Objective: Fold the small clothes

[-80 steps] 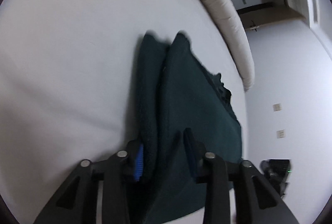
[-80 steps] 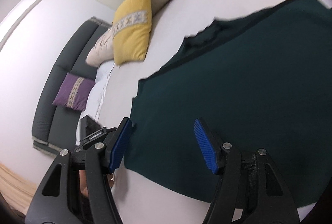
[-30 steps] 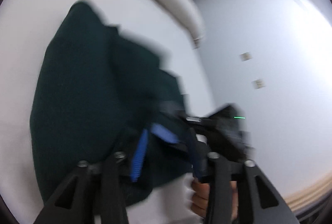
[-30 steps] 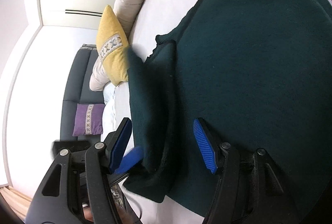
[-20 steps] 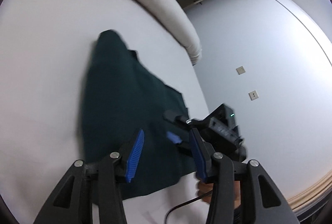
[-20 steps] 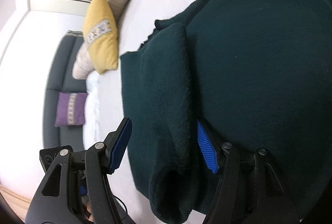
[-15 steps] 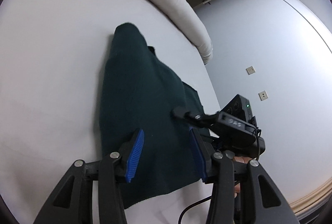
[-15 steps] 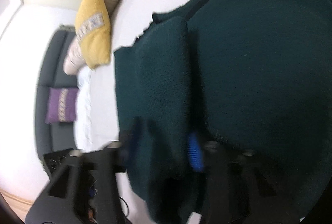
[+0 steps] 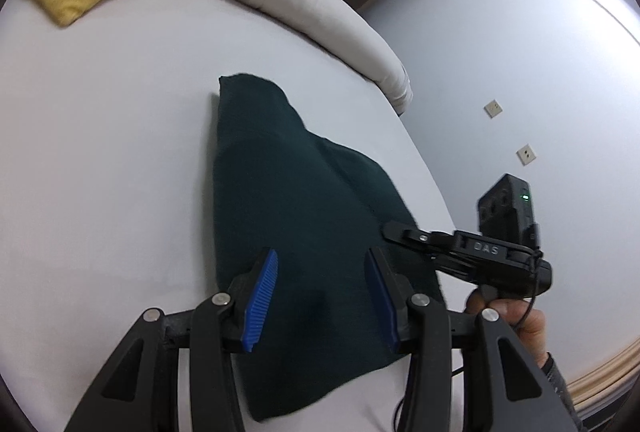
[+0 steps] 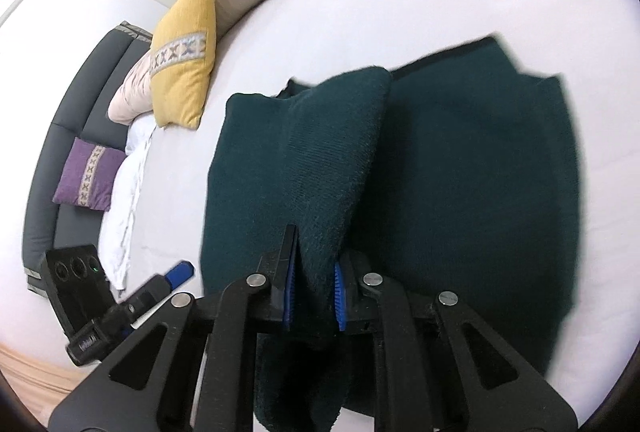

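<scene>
A dark green knitted garment (image 9: 304,216) lies partly folded on the white bed (image 9: 100,152). My left gripper (image 9: 322,296) hovers open just above its near end, with no cloth pinched between the blue pads. My right gripper (image 10: 314,288) is closing, its pads pressing on a raised fold of the garment (image 10: 320,160) and holding it up off the rest. In the left wrist view the right gripper (image 9: 396,232) reaches in from the right at the garment's edge, held by a hand (image 9: 516,316). The left gripper's blue pad (image 10: 180,272) shows at lower left in the right wrist view.
A yellow cushion (image 10: 186,52) and a long cream bolster (image 9: 300,4) line the bed's far edge. A purple cushion (image 10: 86,176) rests on a grey sofa (image 10: 60,120) beyond. White bed surface surrounds the garment. A pale wall with sockets (image 9: 525,154) lies right.
The right jaws have gone from wide apart to closed on a fold of the garment and have risen with it. The left gripper has pulled back off the cloth, its gap unchanged.
</scene>
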The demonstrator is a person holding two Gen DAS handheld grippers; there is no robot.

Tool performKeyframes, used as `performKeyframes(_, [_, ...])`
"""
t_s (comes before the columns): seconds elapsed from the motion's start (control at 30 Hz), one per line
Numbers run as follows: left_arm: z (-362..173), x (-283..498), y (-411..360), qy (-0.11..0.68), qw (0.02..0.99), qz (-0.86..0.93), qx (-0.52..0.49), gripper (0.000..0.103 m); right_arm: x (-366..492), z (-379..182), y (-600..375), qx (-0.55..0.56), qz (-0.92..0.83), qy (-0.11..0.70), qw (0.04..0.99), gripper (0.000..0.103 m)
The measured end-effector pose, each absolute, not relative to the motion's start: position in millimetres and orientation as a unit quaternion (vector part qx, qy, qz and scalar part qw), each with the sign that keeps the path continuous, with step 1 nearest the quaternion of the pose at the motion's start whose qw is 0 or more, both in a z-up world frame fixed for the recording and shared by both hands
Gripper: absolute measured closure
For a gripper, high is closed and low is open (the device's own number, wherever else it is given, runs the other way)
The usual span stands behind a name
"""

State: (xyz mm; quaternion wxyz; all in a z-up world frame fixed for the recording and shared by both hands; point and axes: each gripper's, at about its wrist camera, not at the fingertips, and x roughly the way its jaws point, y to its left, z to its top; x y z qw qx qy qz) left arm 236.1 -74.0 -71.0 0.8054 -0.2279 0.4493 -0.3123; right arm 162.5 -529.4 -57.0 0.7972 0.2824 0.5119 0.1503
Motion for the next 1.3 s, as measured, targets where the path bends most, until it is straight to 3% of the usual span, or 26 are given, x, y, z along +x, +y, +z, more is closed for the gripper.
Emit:
performKeyframes(0.33, [-55,252,-144,0.438,0.824,-0.327,-0.151,0.055,132,-35,-607,0.290,0.113,0.482,0.819,0.090])
performKeyframes(0.77, [-104,277,-198,0.471,0.820,-0.314,-0.082,0.057,118,-124,-651,0.397,0.113,0.472,0.779,0.090])
performKeyframes(0.83, [-104,276,-198,0.474,0.820,-0.313,-0.077,0.057,117,-120,-653,0.397,0.095,0.479,0.777,0.090])
performKeyframes(0.87, [-105,277,-198,0.475,0.819,-0.312,-0.078,0.057,113,-112,-652,0.378,0.070,0.482,0.788,0.080])
performKeyframes(0.9, [-105,278,-198,0.477,0.818,-0.312,-0.080,0.057,110,-99,-648,0.344,0.029,0.484,0.804,0.077])
performKeyframes(0.93, [-106,278,-196,0.477,0.817,-0.311,-0.084,0.057,103,-79,-639,0.305,0.000,0.471,0.827,0.077])
performKeyframes(1.03, [-107,277,-197,0.475,0.819,-0.311,-0.083,0.057,97,-44,-607,0.324,0.085,0.430,0.838,0.077])
performKeyframes(1.17, [-108,273,-197,0.475,0.822,-0.304,-0.077,0.057,91,-60,-582,0.326,0.140,0.460,0.814,0.077])
performKeyframes(1.27, [-109,268,-201,0.472,0.826,-0.303,-0.055,0.057,86,-108,-582,0.328,0.128,0.505,0.788,0.090])
performKeyframes(1.3, [-109,267,-199,0.470,0.827,-0.302,-0.051,0.057,81,-114,-587,0.343,0.136,0.494,0.787,0.100])
